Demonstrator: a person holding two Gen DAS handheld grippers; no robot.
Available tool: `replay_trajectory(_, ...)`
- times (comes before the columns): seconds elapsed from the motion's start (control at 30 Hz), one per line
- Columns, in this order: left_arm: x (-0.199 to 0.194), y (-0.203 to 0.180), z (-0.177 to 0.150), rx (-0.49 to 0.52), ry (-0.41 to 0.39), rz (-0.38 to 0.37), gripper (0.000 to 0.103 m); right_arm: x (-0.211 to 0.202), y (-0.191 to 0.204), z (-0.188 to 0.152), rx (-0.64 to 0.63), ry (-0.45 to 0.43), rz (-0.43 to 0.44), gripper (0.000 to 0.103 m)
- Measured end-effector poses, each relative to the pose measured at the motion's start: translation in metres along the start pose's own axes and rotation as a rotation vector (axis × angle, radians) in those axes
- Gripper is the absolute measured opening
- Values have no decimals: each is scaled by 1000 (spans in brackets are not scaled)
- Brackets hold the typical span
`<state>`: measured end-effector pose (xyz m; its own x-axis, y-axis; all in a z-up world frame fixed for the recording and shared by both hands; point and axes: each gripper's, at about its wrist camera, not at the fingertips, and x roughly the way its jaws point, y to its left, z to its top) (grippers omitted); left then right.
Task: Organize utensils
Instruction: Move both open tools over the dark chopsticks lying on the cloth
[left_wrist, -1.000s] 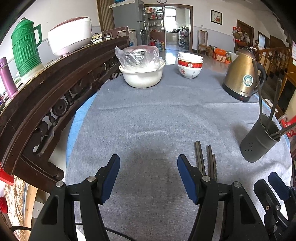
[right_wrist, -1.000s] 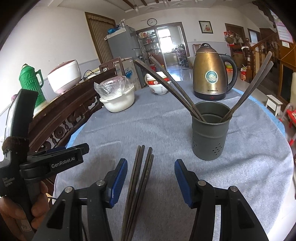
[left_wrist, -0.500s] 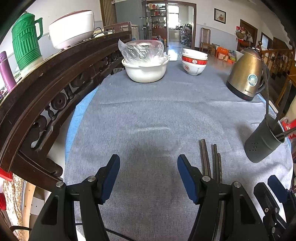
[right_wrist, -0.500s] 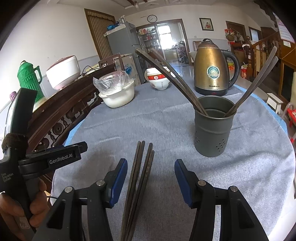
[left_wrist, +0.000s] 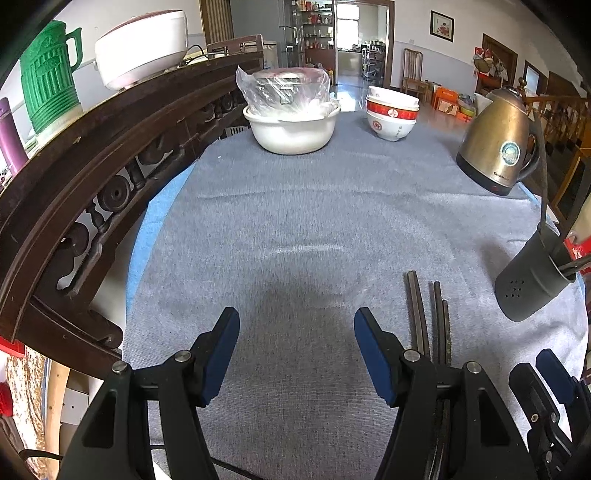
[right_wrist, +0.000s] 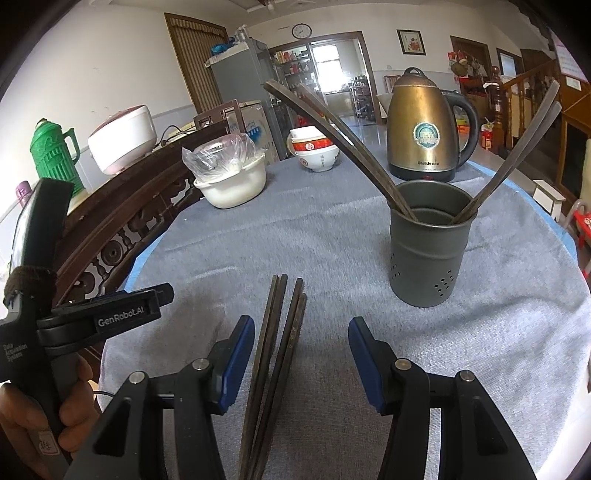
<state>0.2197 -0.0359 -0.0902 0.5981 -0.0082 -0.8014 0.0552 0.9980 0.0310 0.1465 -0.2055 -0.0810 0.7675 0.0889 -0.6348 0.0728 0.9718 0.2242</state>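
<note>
a person's two handheld grippers hover over a round table draped in a grey cloth (right_wrist: 332, 236), where four dark chopsticks (right_wrist: 280, 332) lie side by side, waiting to be put away. the right gripper (right_wrist: 301, 363) hangs just above their near ends with its blue-padded jaws spread and nothing pinched; the sticks run up between the jaws but sit closer to the left pad than the right. the left gripper (left_wrist: 293, 354) is also spread and empty, poised over bare cloth to the left of the chopsticks, which show just beyond its right finger. the grey perforated utensil holder (right_wrist: 430, 251) stands upright a little beyond and to the right of the loose sticks, already holding several chopsticks that lean out to both sides. behind it sit a brass-coloured electric kettle (right_wrist: 424, 125), stacked red-and-white bowls (right_wrist: 314, 153) and a white basin (right_wrist: 232, 184) covered in plastic wrap. the step in hand looks to be the pickup: it would go best if the right gripper shifts slightly left to centre on the bundle, comes down until the pads bracket the sticks near the cloth, and closes across them squarely so none rolls free. taking a pair rather than all four may hold more surely, and the leaning sticks in the holder leave the middle as the clearest way in.
</note>
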Motion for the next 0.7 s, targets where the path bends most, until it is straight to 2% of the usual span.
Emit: replay_trajectory(0.7,26,-8,2,19,69,-1,65,12,-16,0,47,10,-10,57)
